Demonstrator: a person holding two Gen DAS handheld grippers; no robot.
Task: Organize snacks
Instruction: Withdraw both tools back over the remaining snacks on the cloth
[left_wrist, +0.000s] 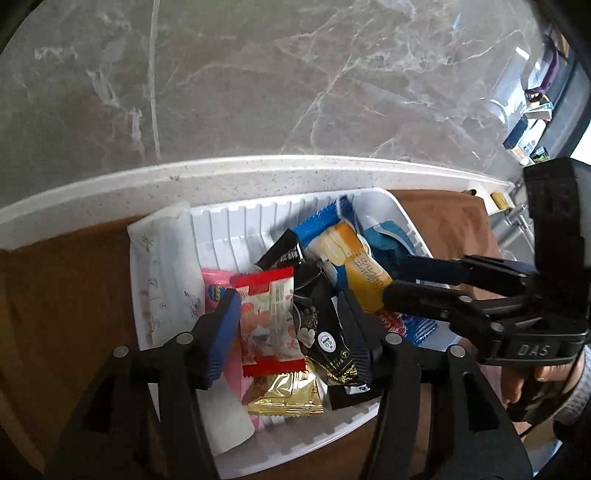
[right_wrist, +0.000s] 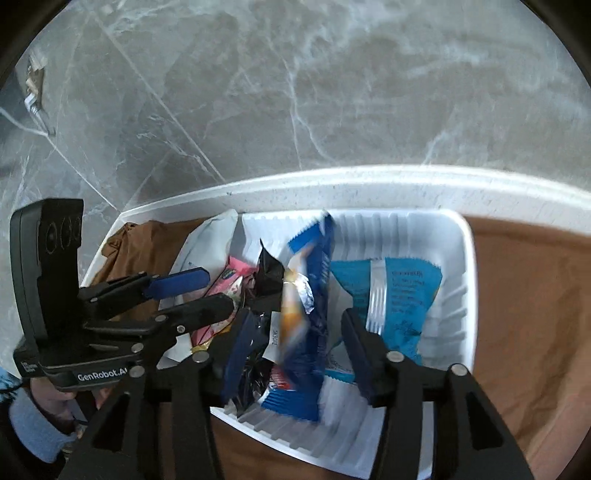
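A white ribbed tray (left_wrist: 236, 221) holds several snack packets. My left gripper (left_wrist: 288, 302) stands open over its near end, with a red-and-white packet (left_wrist: 269, 317) and black packets lying between the fingers; the pads do not press on them. A gold packet (left_wrist: 284, 395) lies just below. My right gripper (right_wrist: 295, 317) is open above a blurred yellow-and-blue packet (right_wrist: 299, 306) that hangs loose between its fingers. A teal packet (right_wrist: 399, 295) lies to the right. The right gripper (left_wrist: 395, 278) reaches in beside a yellow packet (left_wrist: 354, 262). The left gripper (right_wrist: 218, 290) shows at the left.
The tray (right_wrist: 469, 258) rests on a brown surface (right_wrist: 524, 314) behind a white speckled ledge (left_wrist: 258, 170), with marble floor beyond. A white paper wrapper (left_wrist: 166, 266) lies along the tray's left side. A person's hand (left_wrist: 543, 373) holds the right gripper.
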